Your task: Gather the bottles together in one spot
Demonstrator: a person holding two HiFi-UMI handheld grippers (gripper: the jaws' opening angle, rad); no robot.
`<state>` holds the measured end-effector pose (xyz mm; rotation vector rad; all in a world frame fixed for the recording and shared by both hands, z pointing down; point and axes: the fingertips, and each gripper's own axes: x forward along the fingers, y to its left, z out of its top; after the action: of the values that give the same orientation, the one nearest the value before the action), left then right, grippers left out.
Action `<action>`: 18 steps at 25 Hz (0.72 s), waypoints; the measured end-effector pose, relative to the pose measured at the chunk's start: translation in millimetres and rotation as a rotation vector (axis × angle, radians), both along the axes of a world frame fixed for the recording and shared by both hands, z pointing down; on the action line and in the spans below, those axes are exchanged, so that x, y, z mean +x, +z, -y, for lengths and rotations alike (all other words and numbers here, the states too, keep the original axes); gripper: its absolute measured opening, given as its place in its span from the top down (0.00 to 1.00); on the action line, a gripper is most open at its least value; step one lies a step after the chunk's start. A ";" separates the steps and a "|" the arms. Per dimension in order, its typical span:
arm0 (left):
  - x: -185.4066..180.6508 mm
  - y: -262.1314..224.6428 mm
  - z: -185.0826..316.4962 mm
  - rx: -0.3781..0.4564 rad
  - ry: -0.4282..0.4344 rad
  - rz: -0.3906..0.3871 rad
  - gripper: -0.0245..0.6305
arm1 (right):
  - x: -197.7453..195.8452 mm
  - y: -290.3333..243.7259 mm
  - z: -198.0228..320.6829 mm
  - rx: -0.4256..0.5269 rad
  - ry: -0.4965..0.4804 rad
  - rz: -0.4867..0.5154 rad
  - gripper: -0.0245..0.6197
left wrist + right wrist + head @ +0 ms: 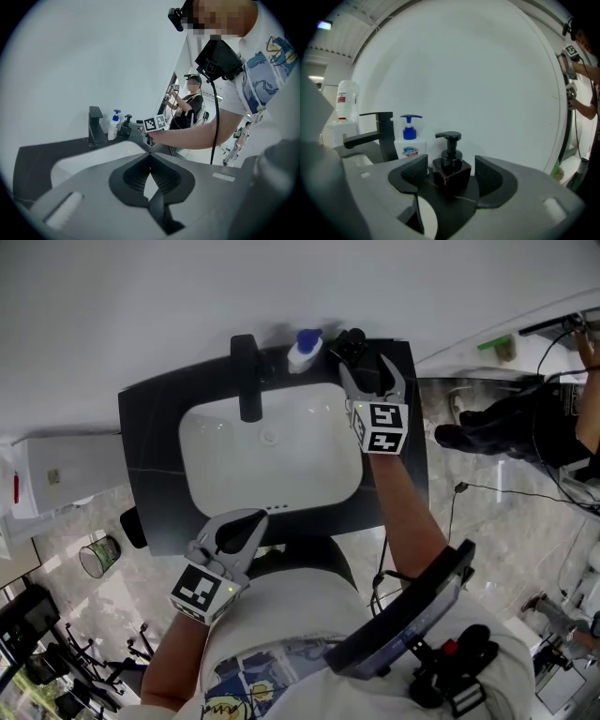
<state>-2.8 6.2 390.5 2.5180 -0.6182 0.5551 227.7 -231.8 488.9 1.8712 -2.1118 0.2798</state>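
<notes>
A black square pump bottle (451, 172) stands on the black counter (150, 427) at the back right of the sink, between the jaws of my right gripper (451, 169). The jaws are open, with a gap on each side of the bottle. Just left of it stands a white bottle with a blue pump (409, 143), beside the black faucet (379, 133). The head view shows the right gripper (367, 367) reaching to the black bottle (352, 339), with the white bottle (305, 351) next to it. My left gripper (246, 521) hangs at the counter's front edge, jaws shut and empty (150, 161).
The white basin (272, 456) fills the counter's middle, and a white wall rises right behind the bottles. A white cabinet (66, 470) stands to the left with a white bottle (347, 101) on it. Another person (190, 101) works farther right. Cables lie on the tiled floor.
</notes>
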 end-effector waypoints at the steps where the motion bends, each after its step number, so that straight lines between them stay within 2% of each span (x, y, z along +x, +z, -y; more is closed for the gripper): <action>1: -1.5 -3.4 -2.3 0.005 0.001 -0.006 0.96 | -2.8 -2.3 -7.7 -0.004 -0.003 -0.001 0.49; 6: -6.7 -3.8 -7.7 0.034 0.014 -0.014 0.96 | -15.8 -2.5 -41.5 -0.032 -0.029 0.007 0.53; 12: -13.3 -6.3 -24.0 0.077 0.022 -0.035 0.96 | -37.7 -7.4 -93.3 -0.065 -0.072 -0.018 0.73; 14: -18.4 -12.4 -34.5 0.085 0.024 -0.042 0.96 | -49.1 -13.3 -112.3 -0.075 -0.090 -0.033 0.82; 16: -23.2 -16.5 -43.9 0.088 0.028 -0.047 0.96 | -60.7 -19.1 -128.8 -0.083 -0.106 -0.044 0.96; 18: -29.6 -19.1 -53.9 0.085 0.029 -0.049 0.96 | -72.8 -22.8 -146.7 -0.095 -0.122 -0.057 0.97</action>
<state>-32.4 60.1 371.4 2.6153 -0.5999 0.4847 154.9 -85.1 466.2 1.6704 -2.1250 0.2903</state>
